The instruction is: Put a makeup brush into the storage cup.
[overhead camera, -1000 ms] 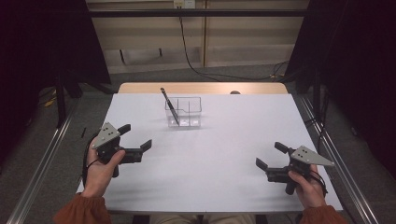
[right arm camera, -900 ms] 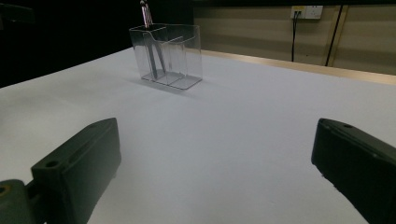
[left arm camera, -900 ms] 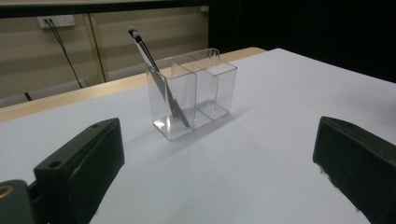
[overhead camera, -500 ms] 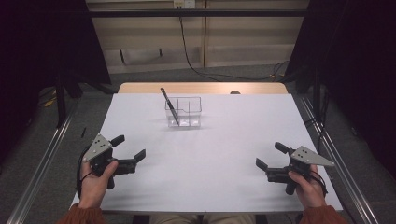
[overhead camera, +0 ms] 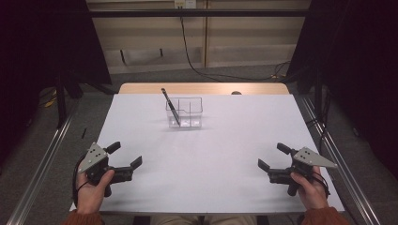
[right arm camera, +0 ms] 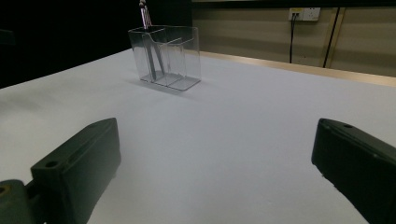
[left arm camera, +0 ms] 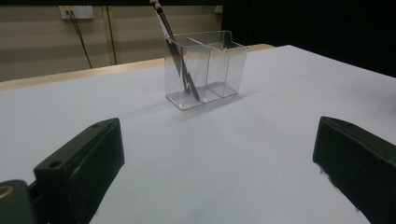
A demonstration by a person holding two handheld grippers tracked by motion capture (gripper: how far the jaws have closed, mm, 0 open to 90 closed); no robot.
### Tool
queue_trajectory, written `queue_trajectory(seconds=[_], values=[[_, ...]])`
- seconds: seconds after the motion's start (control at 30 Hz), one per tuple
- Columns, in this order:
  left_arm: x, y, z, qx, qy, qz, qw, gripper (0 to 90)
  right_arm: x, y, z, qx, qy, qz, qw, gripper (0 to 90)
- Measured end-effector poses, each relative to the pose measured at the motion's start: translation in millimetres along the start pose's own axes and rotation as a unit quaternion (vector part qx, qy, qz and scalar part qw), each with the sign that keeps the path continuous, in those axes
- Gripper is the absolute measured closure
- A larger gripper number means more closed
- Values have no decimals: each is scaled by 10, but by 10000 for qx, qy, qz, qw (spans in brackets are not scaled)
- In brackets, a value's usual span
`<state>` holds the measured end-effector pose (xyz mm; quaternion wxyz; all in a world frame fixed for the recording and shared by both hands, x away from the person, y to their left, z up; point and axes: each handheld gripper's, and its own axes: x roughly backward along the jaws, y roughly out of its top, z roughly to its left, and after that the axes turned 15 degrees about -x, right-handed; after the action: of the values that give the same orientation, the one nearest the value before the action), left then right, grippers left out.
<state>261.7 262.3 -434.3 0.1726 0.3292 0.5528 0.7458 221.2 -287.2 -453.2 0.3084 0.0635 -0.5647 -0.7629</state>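
Clear, thin-walled plastic organiser box with two compartments stands upright toward the far middle of the white worktop. A slim dark pen leans in its left compartment as the high view shows it, tip on the floor of the box, upper end poking above the rim and tilted to the left and away.

My judgement: box is light, rigid, smooth-sided, so it will slide or tip if I nudge it; walls may flex or crack under a hard pinch. Best hold on the box looks like one wall across its thickness, near the rim. The pen is stiff, light and slippery; I would take it on the free upper shaft above the rim and lift along its lean, or it drags the box with it.

Left tool is wide open and holds nothing, in my left hand near the front-left edge. Right tool likewise wide open and empty, near the front-right edge. Both well apart from the box.

Nothing stands between tools and box. Beyond: a wooden table edge, a dark cable on the floor.
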Motion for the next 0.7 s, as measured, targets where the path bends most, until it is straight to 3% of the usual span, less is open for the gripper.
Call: queue_trajectory(seconds=[0.27,0.7], values=[[49,-67,-6,109,27,-10,9999,21,60,-4,11,10,-36,-82,10000,9],[80,-75,-41,47,5,-4,10000,29,66,-10,23,73,-27,-80,9999,8]])
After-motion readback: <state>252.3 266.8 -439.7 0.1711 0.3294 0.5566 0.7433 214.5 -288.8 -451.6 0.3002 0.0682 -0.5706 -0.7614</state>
